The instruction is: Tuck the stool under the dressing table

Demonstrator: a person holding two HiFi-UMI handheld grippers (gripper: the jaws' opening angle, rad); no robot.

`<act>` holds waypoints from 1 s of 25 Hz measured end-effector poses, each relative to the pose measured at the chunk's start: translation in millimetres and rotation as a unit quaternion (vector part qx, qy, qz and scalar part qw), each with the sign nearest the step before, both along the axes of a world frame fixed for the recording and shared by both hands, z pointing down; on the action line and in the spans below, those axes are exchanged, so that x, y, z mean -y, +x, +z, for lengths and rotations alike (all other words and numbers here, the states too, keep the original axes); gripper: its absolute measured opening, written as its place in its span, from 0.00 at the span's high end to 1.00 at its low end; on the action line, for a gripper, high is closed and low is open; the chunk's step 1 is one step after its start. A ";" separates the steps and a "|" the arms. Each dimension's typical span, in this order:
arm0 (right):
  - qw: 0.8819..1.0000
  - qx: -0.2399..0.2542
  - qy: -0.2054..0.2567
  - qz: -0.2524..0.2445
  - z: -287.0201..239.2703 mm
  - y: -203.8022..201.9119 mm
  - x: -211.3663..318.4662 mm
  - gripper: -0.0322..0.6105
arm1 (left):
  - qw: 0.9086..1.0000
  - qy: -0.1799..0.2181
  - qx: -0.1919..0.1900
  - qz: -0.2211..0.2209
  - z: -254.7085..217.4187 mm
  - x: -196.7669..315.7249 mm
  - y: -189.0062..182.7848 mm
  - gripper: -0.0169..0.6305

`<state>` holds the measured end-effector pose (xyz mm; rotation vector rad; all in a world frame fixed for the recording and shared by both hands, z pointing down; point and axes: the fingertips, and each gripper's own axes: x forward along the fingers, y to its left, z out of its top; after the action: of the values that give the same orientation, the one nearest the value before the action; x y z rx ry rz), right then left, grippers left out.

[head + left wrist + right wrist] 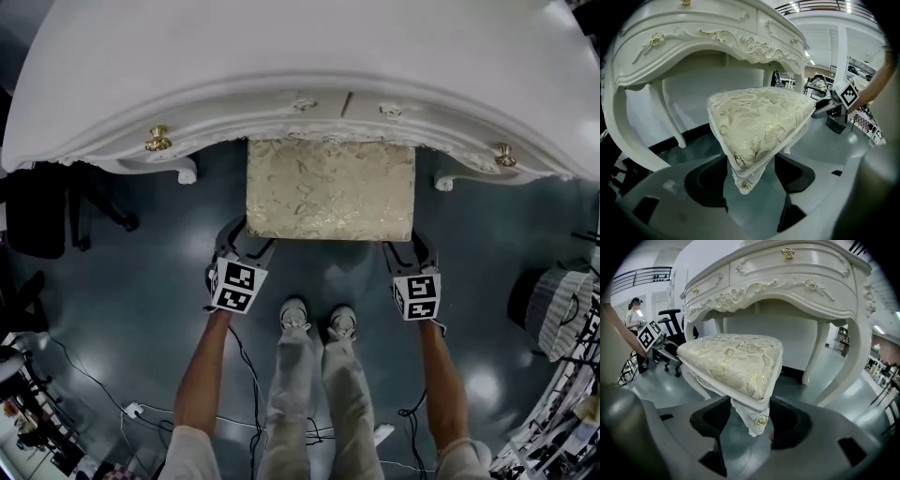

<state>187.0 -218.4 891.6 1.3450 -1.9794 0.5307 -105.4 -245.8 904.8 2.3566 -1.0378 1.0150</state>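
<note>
A white stool (328, 187) with a gold-patterned cushion stands with its far edge under the front rim of the white dressing table (281, 56). My left gripper (246, 246) is at the stool's near left corner. In the left gripper view that corner (745, 180) sits between the jaws of my left gripper (749, 168), which are closed against it. My right gripper (405, 248) holds the near right corner. The right gripper view has the corner (757, 418) pinched in my right gripper (749, 416).
The table's curved legs (183, 172) (445, 180) flank the stool. A black office chair (56, 211) stands to the left and a striped basket (553, 309) to the right. Cables (246, 375) and a power strip (133, 410) lie on the floor near my shoes (319, 321). A person (633, 315) stands far off.
</note>
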 end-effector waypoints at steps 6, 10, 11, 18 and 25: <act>1.000 -0.015 0.008 0.016 1.3 -2.4 6.2 0.57 | 1.000 -0.015 0.004 0.004 3.2 2.9 -3.3 0.52; 1.000 -0.019 0.008 0.021 1.3 -6.0 15.0 0.57 | 1.000 -0.015 0.003 0.004 2.5 14.0 -6.8 0.52; 1.000 -0.019 0.007 0.022 1.3 -6.5 16.5 0.57 | 1.000 -0.015 0.003 0.006 2.0 16.1 -7.4 0.52; 0.999 -0.016 0.024 0.022 0.2 -4.1 31.8 0.57 | 1.000 -0.012 0.007 0.008 1.0 30.4 -5.4 0.52; 0.999 -0.007 0.034 0.015 -1.6 -3.9 52.5 0.57 | 1.000 -0.015 0.020 -0.001 1.6 50.3 -4.1 0.51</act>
<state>183.1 -270.9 890.0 1.4173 -1.9849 0.4711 -109.5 -296.1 906.4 2.3187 -1.0316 1.0742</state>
